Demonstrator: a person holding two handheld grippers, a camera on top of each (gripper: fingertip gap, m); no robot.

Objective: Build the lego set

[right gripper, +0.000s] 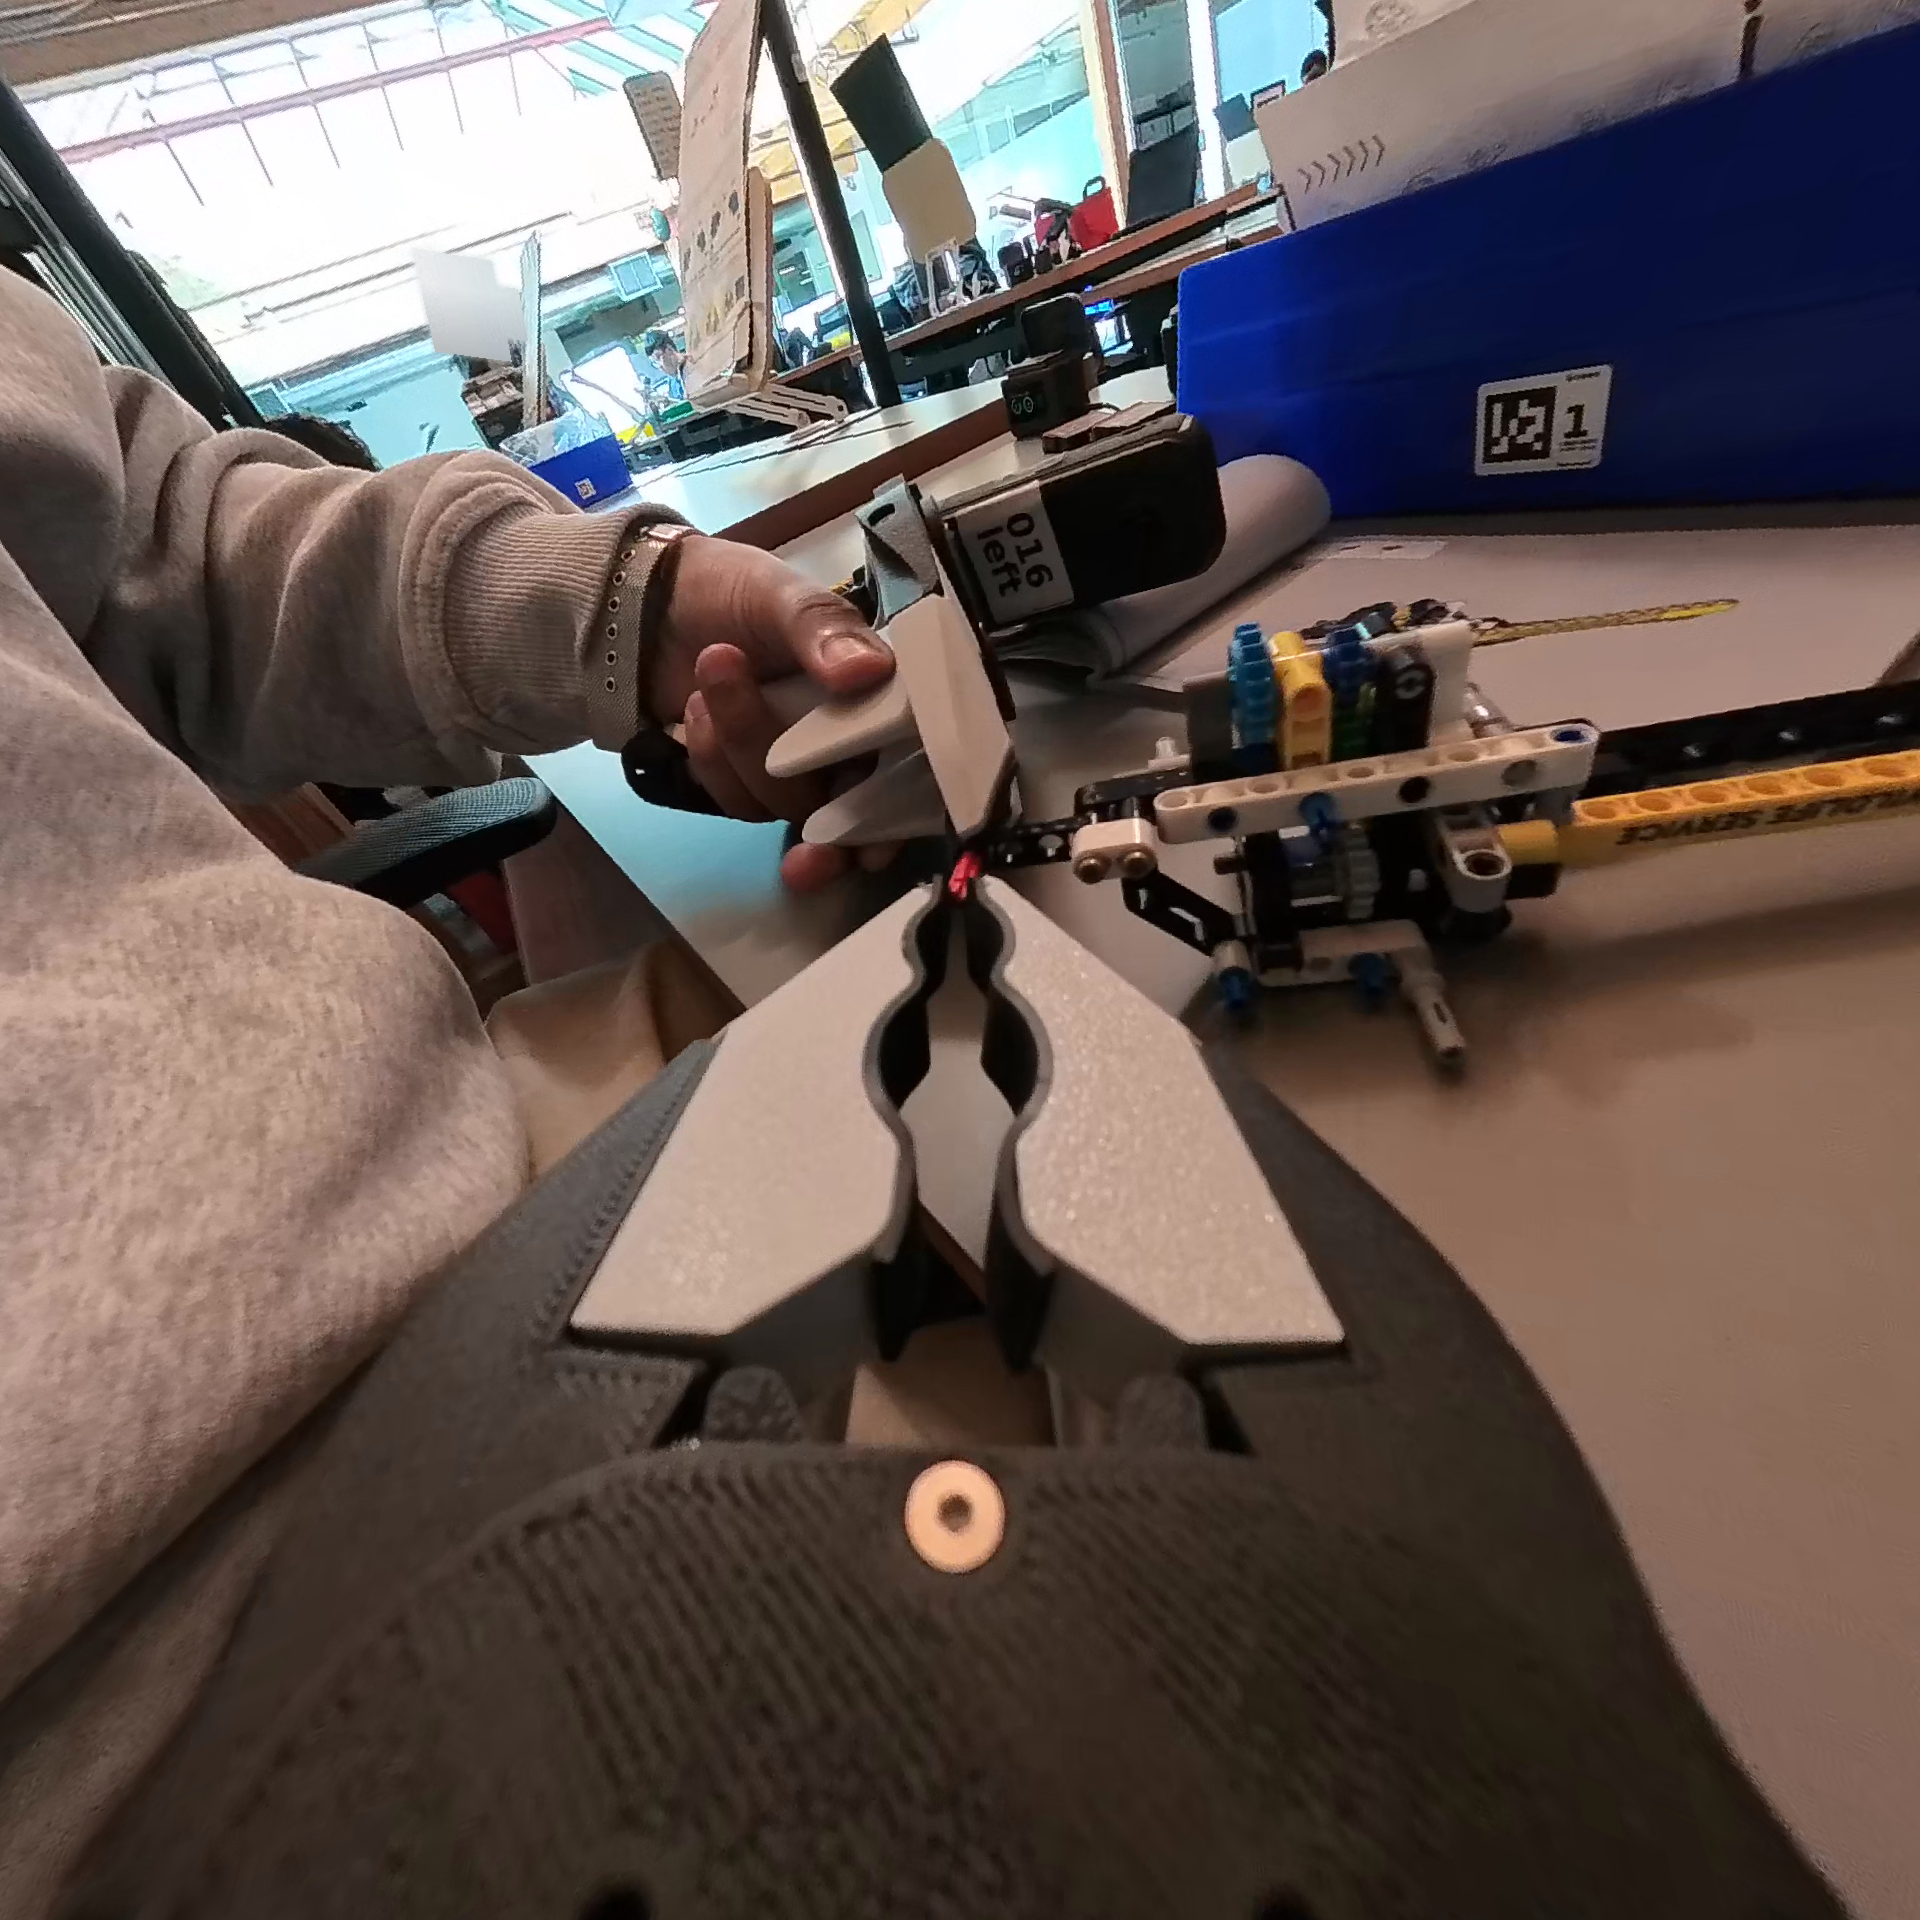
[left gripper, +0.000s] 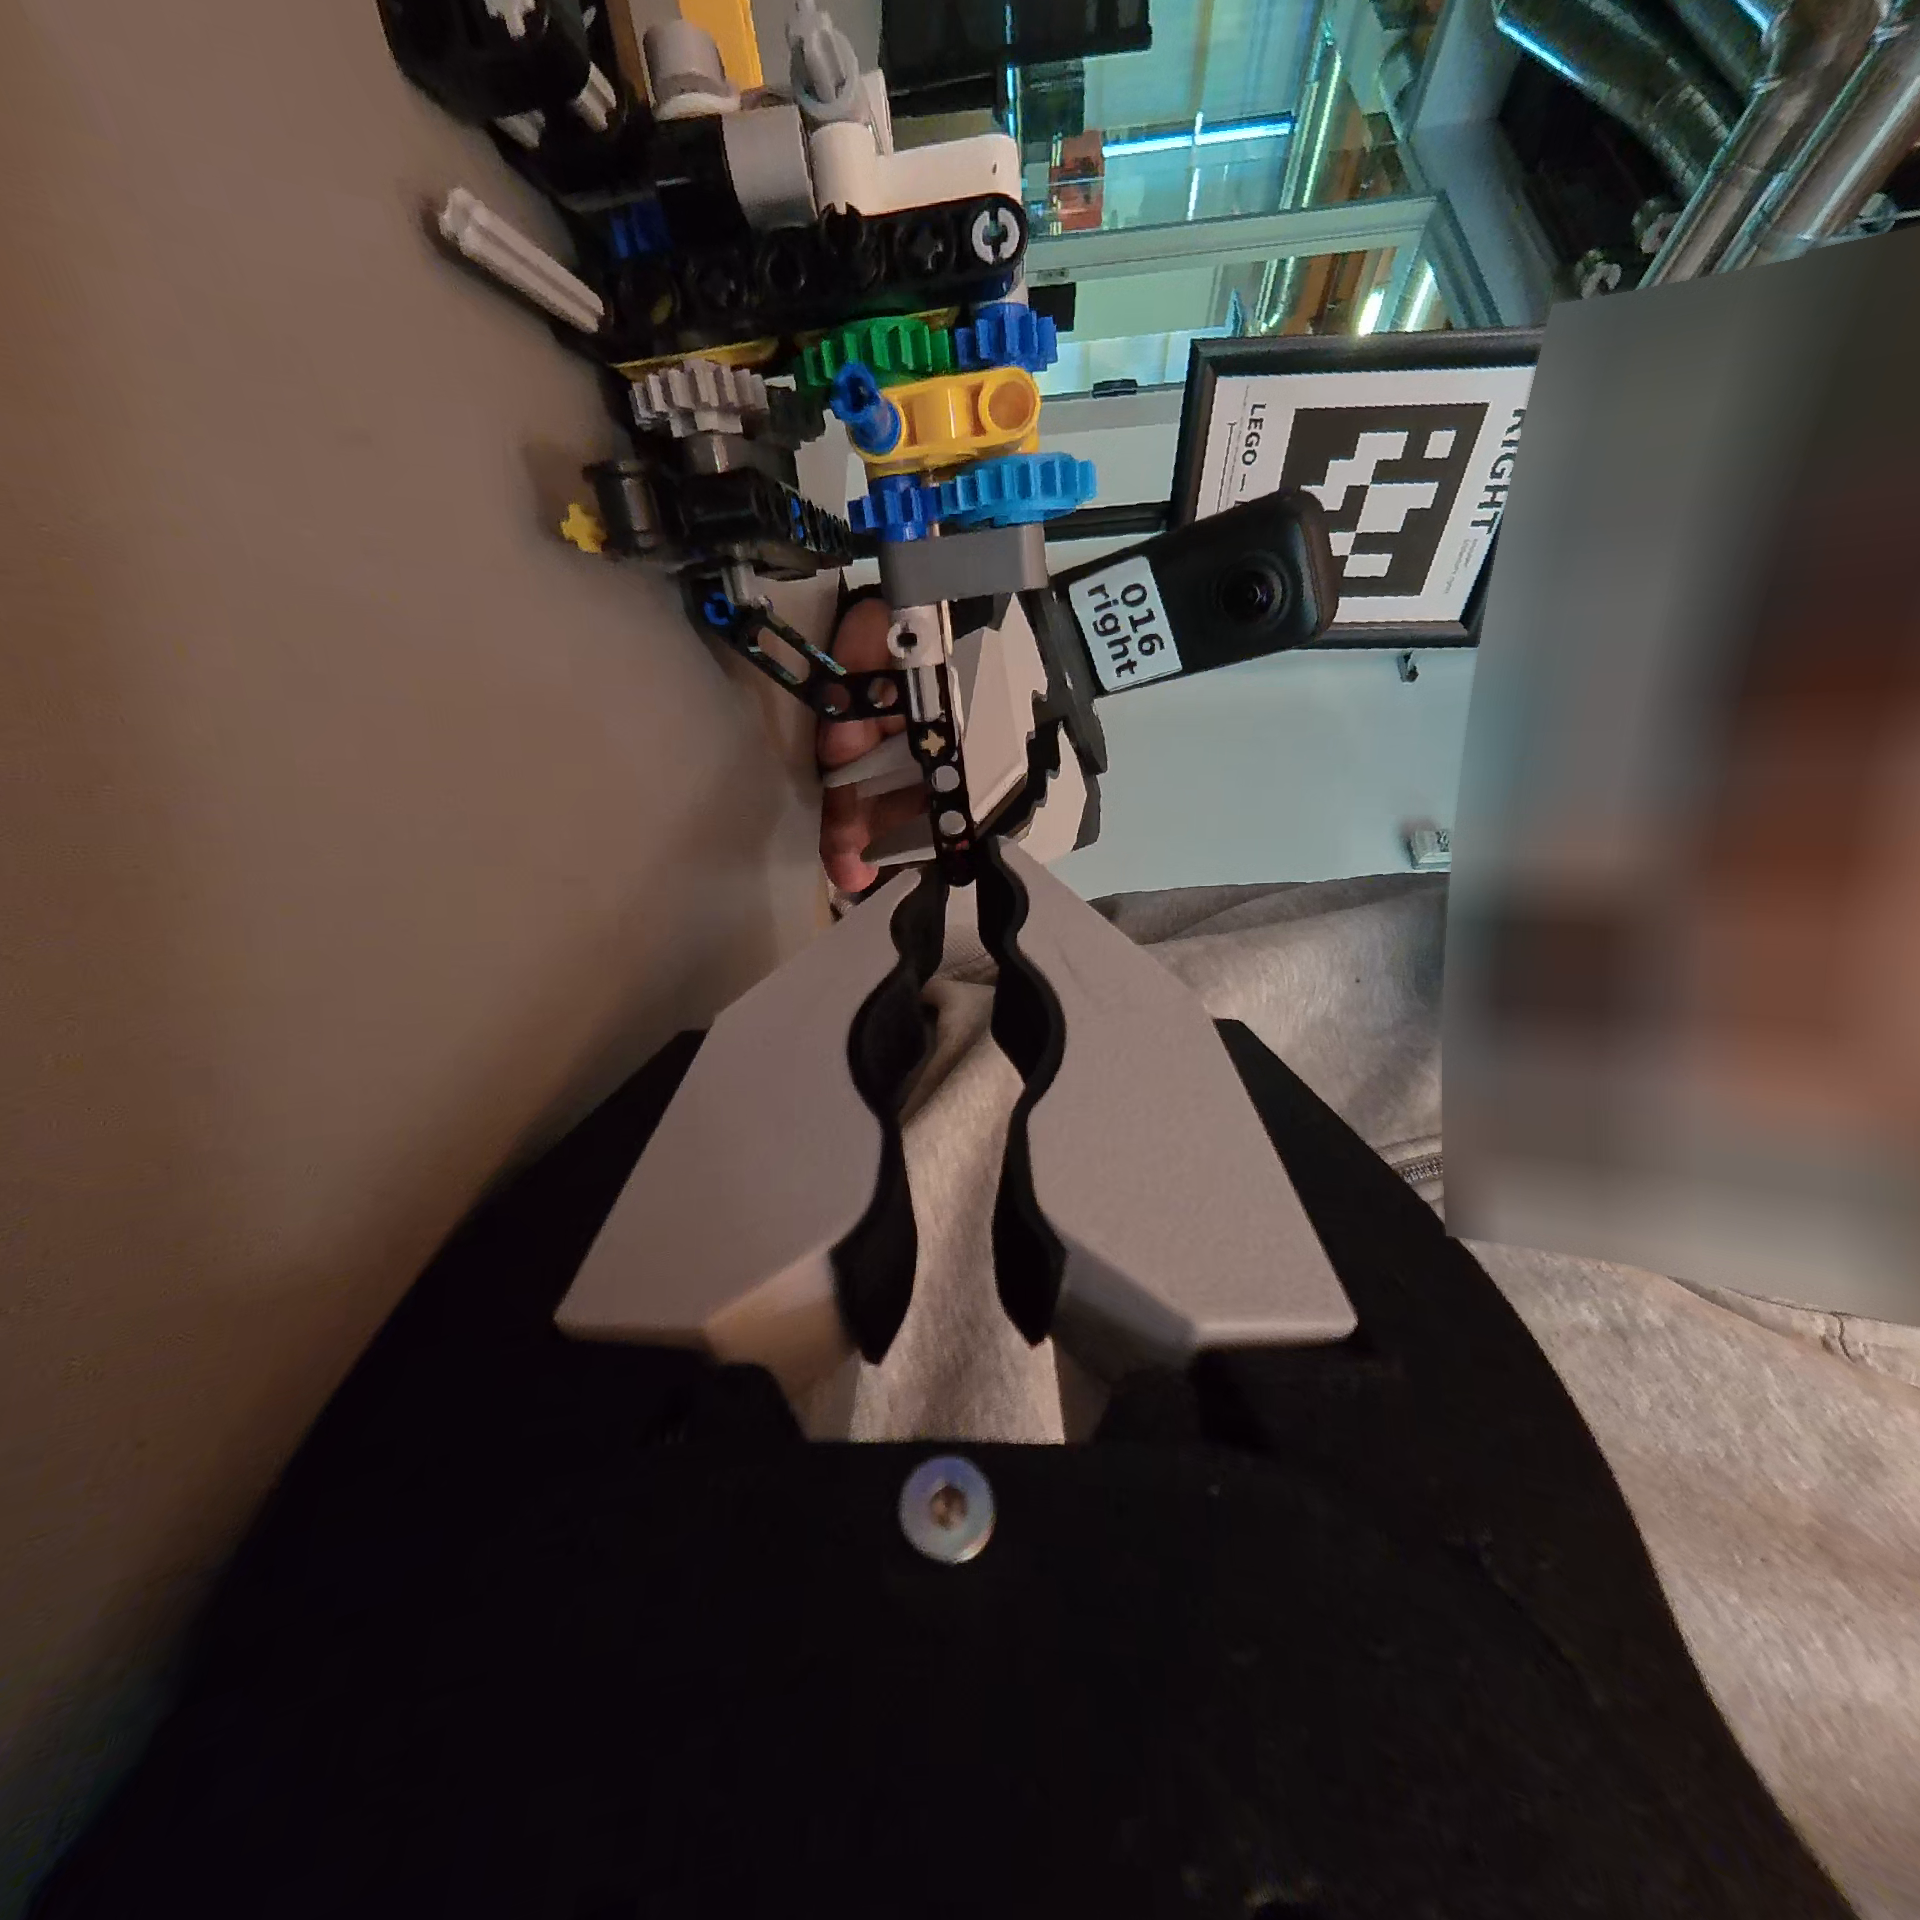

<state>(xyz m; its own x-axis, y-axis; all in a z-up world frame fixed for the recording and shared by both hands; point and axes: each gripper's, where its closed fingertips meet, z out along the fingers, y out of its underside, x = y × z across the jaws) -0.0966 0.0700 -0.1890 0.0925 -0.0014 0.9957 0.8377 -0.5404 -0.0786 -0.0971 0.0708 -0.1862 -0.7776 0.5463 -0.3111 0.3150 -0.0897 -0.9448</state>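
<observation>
Both grippers meet mid-frame: your left gripper (left gripper: 961, 878) fingers clamp the black beam (left gripper: 940, 774) jutting from the model (right gripper: 1351, 790) on the desk (right gripper: 1558, 1143); your right gripper (right gripper: 958, 894) fingers pinch a red pin (right gripper: 961, 871), which I judge needs aligning with a beam hole

R tongs (right gripper: 958, 896) pinch sm red pin (right gripper: 962, 873) | L tongs (right gripper: 975, 821) grip black beam (right gripper: 1029, 836)

The lego model (right gripper: 1382, 790) rests on the table (right gripper: 1558, 1195), right of centre, with a long beam (right gripper: 1756, 810) running off to the right. A thin liftarm (right gripper: 1029, 836) juts left from the model. The left hand-held gripper (right gripper: 961, 826) meets its end from the far left, the right hand-held gripper (right gripper: 958, 894) from the near side. A bin (right gripper: 1558, 270) stands on the table behind the model.
</observation>
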